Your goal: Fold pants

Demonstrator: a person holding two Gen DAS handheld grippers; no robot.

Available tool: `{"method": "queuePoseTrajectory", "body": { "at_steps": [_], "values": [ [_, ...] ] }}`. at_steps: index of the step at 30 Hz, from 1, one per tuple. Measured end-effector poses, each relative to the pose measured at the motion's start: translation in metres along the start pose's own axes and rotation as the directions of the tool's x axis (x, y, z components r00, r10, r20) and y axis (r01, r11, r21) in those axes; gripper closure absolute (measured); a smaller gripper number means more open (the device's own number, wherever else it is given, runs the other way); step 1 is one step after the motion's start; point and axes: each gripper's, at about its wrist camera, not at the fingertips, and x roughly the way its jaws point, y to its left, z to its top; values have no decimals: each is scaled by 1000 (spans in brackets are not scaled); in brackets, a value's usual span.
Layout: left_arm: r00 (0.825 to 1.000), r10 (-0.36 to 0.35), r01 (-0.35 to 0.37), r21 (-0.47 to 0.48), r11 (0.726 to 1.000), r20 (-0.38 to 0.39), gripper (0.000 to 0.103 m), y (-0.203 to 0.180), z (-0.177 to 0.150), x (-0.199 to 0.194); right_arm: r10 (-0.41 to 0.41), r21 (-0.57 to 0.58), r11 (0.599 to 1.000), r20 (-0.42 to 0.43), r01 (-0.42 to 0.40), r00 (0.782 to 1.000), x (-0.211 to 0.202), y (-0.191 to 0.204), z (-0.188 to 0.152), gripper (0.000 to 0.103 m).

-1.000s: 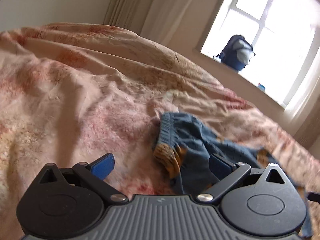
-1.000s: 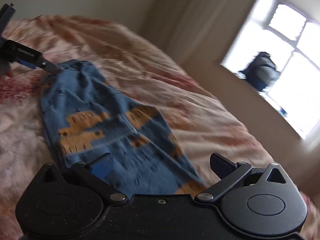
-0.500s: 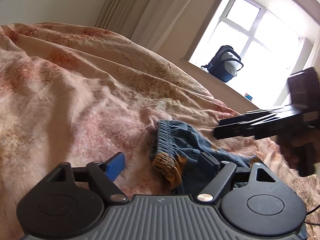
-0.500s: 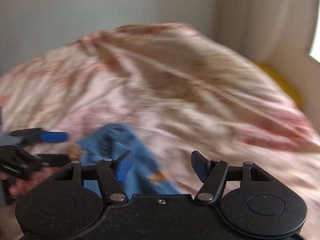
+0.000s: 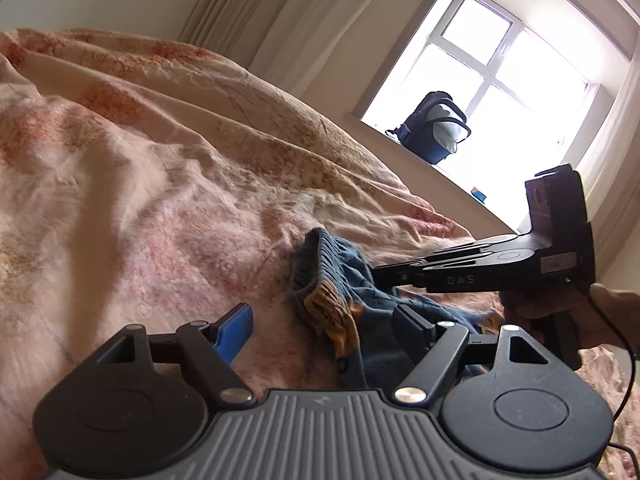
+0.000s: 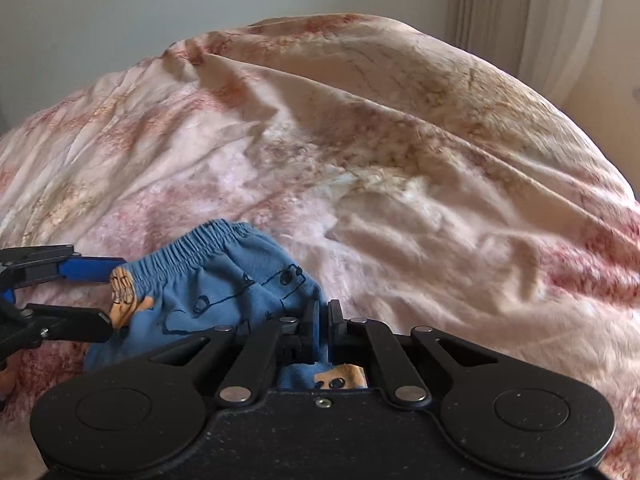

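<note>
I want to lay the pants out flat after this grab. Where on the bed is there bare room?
Bare bedspread stretches beyond the pants toward the wall and to their right toward the curtain. It is crowded at the waistband, where the open left gripper and the right gripper, shut on the fabric, meet.

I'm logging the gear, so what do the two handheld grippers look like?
Both are black, with round disc housings and silver pivot pins. The left gripper has a ribbed grey body and blue finger pads. The right gripper is speckled black, lettered DAS, with a thin black cable.
</note>
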Motion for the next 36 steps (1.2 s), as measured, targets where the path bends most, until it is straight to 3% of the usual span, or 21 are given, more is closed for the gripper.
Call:
{"method": "queuePoseTrajectory", "body": {
  "at_steps": [5, 9, 11, 18, 20, 23, 25, 28, 31, 33, 36],
  "values": [
    [994, -113, 112, -105, 988, 5, 22, 17, 7, 9, -2, 44, 999, 0, 2, 1000, 5, -10, -3, 101],
    [988, -155, 154, -94, 984, -8, 24, 22, 9, 21, 4, 81, 997, 13, -6, 1000, 5, -16, -7, 101],
    [987, -161, 156, -130, 979, -28, 35, 29, 9, 28, 6, 90, 996, 16, -8, 1000, 5, -17, -8, 101],
    [977, -203, 183, -229, 956, -68, 53, 47, 15, 41, 5, 94, 996, 19, -7, 1000, 6, -17, -9, 101],
    [971, -223, 196, -260, 946, -82, 72, 51, 17, 44, 2, 93, 996, 20, -4, 1000, 7, -15, -10, 101],
    [974, -202, 166, -287, 944, -99, 82, 54, 17, 47, -7, 91, 996, 23, 5, 1000, 6, -14, -10, 100],
    [979, -178, 147, -272, 951, -94, 83, 49, 19, 43, -27, 89, 996, 26, 25, 999, 4, -12, -10, 99],
    [986, -140, 117, -225, 967, -90, 84, 38, 27, 35, -100, 103, 990, 64, 93, 993, -11, -8, -12, 83],
    [988, -120, 94, -238, 967, -97, 84, 36, 33, 31, -114, -4, 993, 97, 115, 989, -39, 9, -19, 79],
    [990, -93, 65, -241, 968, -106, 84, 33, 35, 30, -94, -64, 993, 77, 99, 993, -48, 18, -29, 67],
    [993, -46, 24, -197, 980, -106, 84, 25, 34, 26, -182, -87, 980, -12, 180, 983, -38, 16, -45, 69]
  ]
}}
